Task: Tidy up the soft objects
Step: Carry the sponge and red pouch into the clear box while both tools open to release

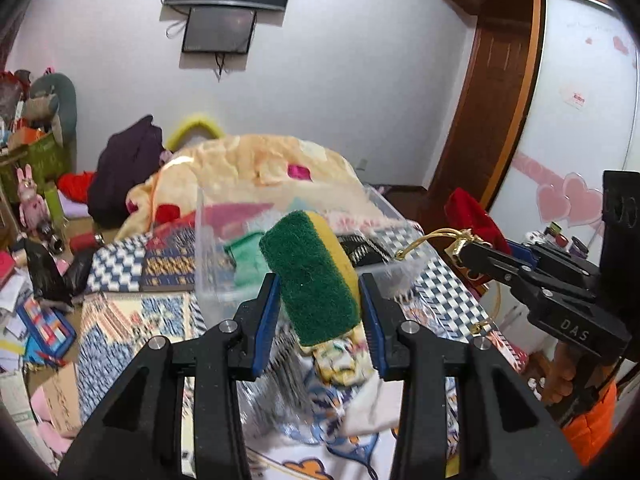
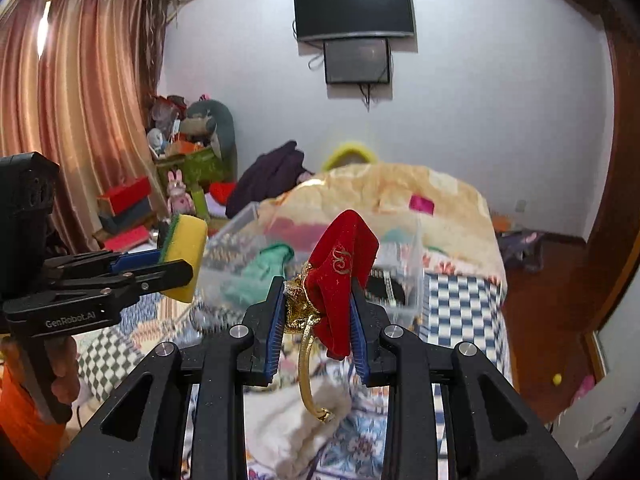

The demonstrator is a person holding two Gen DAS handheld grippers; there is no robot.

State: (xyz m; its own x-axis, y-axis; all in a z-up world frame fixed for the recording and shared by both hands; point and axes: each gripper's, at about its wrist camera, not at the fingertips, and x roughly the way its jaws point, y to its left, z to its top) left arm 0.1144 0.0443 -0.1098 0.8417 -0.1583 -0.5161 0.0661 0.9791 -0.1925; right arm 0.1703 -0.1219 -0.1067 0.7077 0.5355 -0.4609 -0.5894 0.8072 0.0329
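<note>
The left hand-held gripper (image 1: 320,304), marked "GenRobot.AI", clamps a sponge (image 1: 310,276); the right hand-held gripper (image 2: 318,320), marked "DAS", pinches a red pouch (image 2: 342,276) with unreadable gold lettering.

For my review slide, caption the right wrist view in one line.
Right tongs clamp a red velvet pouch with gold cord above the bed; left tongs hold a sponge beside the clear bin.

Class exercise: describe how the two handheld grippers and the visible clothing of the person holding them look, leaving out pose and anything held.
Both the left gripper and the right gripper are black, angular linkages with silver pivot pins and ribbed blue finger pads. White lettering marks their sides, "DAS" on the right and "Gen.Robot.AI" on the left. Each has a black pistol-style handle. An orange sleeve shows.
</note>
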